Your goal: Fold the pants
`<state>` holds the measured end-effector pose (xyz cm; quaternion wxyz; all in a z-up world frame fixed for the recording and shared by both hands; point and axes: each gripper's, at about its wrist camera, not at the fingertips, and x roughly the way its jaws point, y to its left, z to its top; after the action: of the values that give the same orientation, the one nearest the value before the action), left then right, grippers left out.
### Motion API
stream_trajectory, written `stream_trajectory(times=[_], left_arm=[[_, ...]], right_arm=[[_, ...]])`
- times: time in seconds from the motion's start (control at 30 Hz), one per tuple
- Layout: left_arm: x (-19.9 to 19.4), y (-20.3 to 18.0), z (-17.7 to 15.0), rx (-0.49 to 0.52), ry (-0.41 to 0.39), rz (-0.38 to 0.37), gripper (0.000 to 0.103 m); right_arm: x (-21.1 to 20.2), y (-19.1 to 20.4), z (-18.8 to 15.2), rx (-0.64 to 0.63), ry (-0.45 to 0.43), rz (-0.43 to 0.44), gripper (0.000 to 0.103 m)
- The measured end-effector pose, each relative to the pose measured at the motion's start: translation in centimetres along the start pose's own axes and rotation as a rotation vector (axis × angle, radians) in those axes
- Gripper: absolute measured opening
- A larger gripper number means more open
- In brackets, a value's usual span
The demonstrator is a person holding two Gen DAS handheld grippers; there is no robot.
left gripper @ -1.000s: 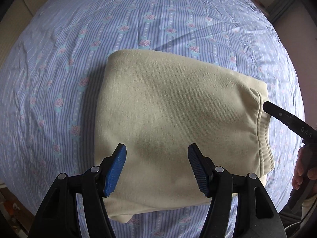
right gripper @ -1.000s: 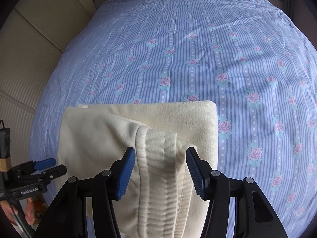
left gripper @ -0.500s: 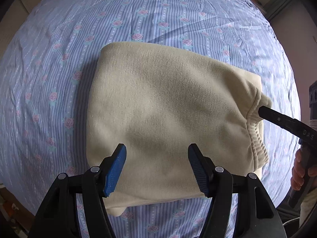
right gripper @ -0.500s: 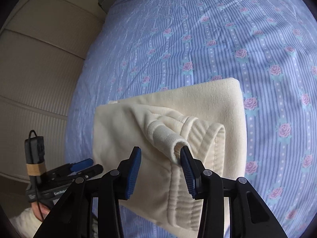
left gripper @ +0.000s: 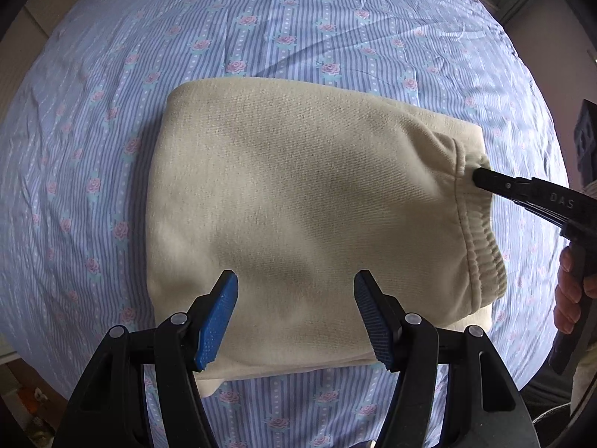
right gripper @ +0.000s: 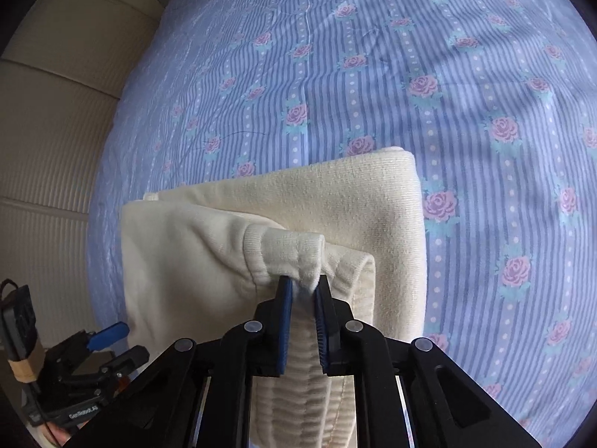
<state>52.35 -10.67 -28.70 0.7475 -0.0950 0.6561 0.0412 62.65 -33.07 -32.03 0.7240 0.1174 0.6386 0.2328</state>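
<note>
The pants (left gripper: 298,205) lie folded into a thick cream block on the bed (left gripper: 93,112), on its blue striped sheet with pink roses. The ribbed waistband (right gripper: 298,257) forms the block's right end as the left camera sees it, and the smooth fold edge lies at the far left.

The right gripper (right gripper: 302,298) has its jaws clamped together on a pinch of the waistband, near the band's upper corner; a small tuck of rib bulges out between the blue pads (right gripper: 285,321). It comes in from the right end, pointing along the block's long axis toward the fold. The left gripper (left gripper: 294,310) hangs over the near long edge with its jaws wide apart and nothing between them; whether it touches the cloth I cannot tell.

The coming move likely turns on that one hold: the waistband end is in the right gripper, so any further fold would carry this end over toward the far fold edge, along the long axis. The left gripper is nearer the middle of the block and could pin it or take the near corner.

Writing: "DAS" is readable on the right gripper's arm in the left view. The left gripper's body, seen from the right camera, carries a label that looks like "GenRobot.AI", though small.
</note>
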Motion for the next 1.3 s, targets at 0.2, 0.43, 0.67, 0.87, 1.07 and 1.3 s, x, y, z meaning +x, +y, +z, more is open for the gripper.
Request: stream_trajectory(times=[0.2,0.43,0.67,0.87,1.07,1.3], left_arm=[[-0.7,-0.7,0.1,0.019,-0.018,0.003,0.064],[-0.7,-0.9,-0.1,0.005,-0.018,0.002,0.064],[0.0,-1.2,-0.5,0.008,0.009,0.007,0.065],[0.0,-2.2,-0.8,0.026,0.017,-0.006,0.065],[-0.5,-2.5,-1.3,0.027,0.007,-0.012,0.065],[-1.5,-1.7,-1.8,0.001,-0.014,-0.007,0.065]], right_arm=[[-5.0,-1.1,-1.4,0.049,-0.116,-0.002,0.005],[-2.4,-2.8,-2.7,0.11,-0.052,0.013,0.046],[-0.4,-3.6,-7.0,0.141,0.042,0.07,0.051],[1.9,-4.7,-6.6,0.166,0.081,0.139,0.069],[2.2,-2.6,-5.3,0.116,0.072,0.152,0.028],[-3.1,1.0,-5.7,0.065,-0.063,0.181,0.013]])
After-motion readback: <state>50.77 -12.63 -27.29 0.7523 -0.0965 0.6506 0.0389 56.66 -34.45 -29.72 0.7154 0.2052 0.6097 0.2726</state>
